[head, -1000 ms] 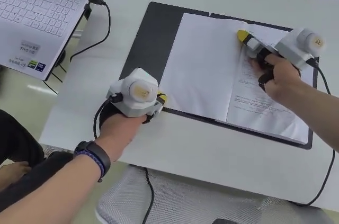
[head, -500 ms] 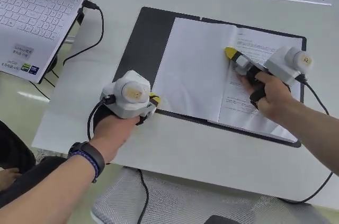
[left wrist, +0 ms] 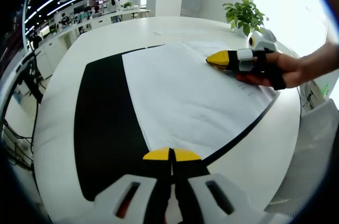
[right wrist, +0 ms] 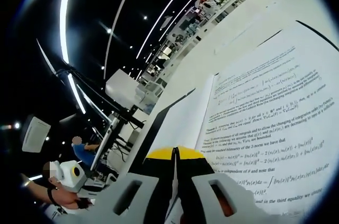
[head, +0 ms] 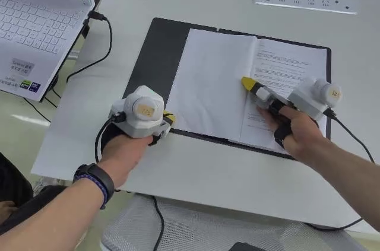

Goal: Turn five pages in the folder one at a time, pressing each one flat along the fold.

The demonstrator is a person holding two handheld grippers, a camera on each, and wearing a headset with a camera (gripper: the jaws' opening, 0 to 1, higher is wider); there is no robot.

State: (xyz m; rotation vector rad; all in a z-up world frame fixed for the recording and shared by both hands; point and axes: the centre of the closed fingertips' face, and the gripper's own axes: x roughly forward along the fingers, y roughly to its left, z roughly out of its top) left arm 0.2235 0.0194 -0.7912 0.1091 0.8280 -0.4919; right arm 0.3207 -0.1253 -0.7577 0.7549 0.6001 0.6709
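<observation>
Folder point(head: 155, 55) lies flat, matte black, smooth white pages point(head: 208, 79)

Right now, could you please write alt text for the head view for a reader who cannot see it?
The right tool, jaws shut, rests its yellow tip at the fold of an open black folder, between a blank left page and a printed right page. The left tool sits at the folder's near edge; a laptop stands at the left.

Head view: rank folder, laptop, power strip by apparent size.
1. folder: largest.
2. laptop: smaller as seen, but the frame edge cuts it off, so its full size is unsure.
3. power strip: smallest, and also farthest from the camera.
</observation>
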